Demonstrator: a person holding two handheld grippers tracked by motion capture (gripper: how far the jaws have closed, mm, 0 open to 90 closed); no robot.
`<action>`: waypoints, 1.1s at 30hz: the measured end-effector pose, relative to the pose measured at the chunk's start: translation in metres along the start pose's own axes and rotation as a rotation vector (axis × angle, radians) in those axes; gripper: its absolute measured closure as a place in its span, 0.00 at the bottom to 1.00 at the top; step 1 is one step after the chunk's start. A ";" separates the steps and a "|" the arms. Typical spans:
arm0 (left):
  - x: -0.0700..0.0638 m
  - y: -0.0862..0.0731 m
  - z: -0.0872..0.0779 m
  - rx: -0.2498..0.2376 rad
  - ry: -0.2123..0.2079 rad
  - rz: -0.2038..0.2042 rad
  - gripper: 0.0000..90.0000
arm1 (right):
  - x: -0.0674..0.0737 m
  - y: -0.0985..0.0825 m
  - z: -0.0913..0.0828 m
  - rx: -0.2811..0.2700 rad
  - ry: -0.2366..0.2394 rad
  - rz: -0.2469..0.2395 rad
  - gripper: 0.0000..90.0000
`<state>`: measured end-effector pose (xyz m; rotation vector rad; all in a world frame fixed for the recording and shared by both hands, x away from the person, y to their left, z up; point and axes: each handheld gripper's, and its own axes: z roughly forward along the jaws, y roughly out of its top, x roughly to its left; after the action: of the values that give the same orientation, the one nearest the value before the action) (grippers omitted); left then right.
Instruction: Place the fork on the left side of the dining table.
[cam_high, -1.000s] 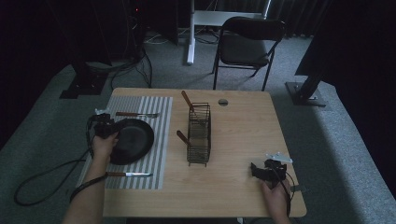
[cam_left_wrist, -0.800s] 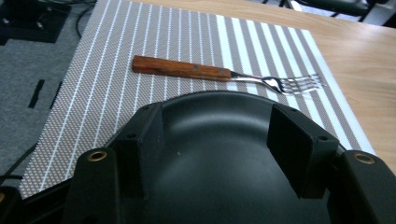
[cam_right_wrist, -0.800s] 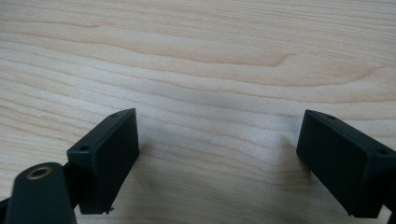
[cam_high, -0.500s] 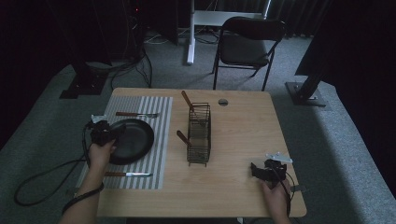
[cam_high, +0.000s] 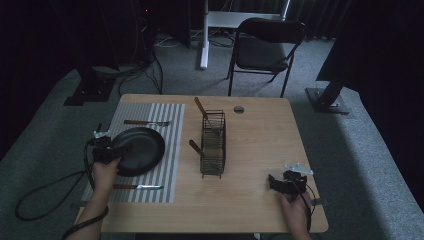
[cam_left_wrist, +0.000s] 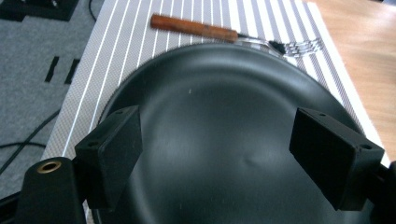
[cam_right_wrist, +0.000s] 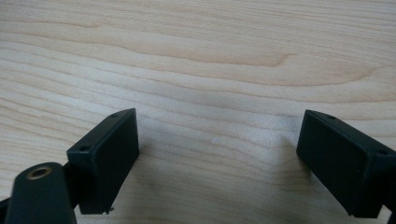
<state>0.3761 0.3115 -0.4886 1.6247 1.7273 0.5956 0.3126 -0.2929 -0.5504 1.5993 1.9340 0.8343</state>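
The black plate (cam_high: 139, 150) lies on the striped mat (cam_high: 172, 145) at the table's (cam_high: 260, 200) left. In the high view it sits nearer you than a second ago, with your left gripper (cam_high: 104, 150) at its rim. One plate, one fork (cam_high: 146, 122), one knife (cam_high: 137, 186), one wire rack (cam_high: 213, 143). In the left gripper view its jaws have just been opening over the plate, pressing nothing: likely a release. In the right gripper view your right gripper (cam_right_wrist: 219, 158) gapes over bare wood.
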 end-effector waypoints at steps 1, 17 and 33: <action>-0.001 -0.002 -0.001 0.002 0.003 0.008 0.19 | 0.000 0.000 0.000 0.000 0.000 -0.001 0.14; -0.003 -0.039 -0.034 -0.032 -0.029 0.060 0.19 | 0.000 0.000 0.000 0.000 0.000 0.000 0.14; -0.008 -0.073 -0.060 -0.062 -0.017 0.089 0.19 | 0.000 0.000 0.000 0.001 0.000 0.002 0.14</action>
<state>0.2828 0.3027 -0.5006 1.6647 1.6153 0.6687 0.3126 -0.2927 -0.5502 1.6018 1.9336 0.8342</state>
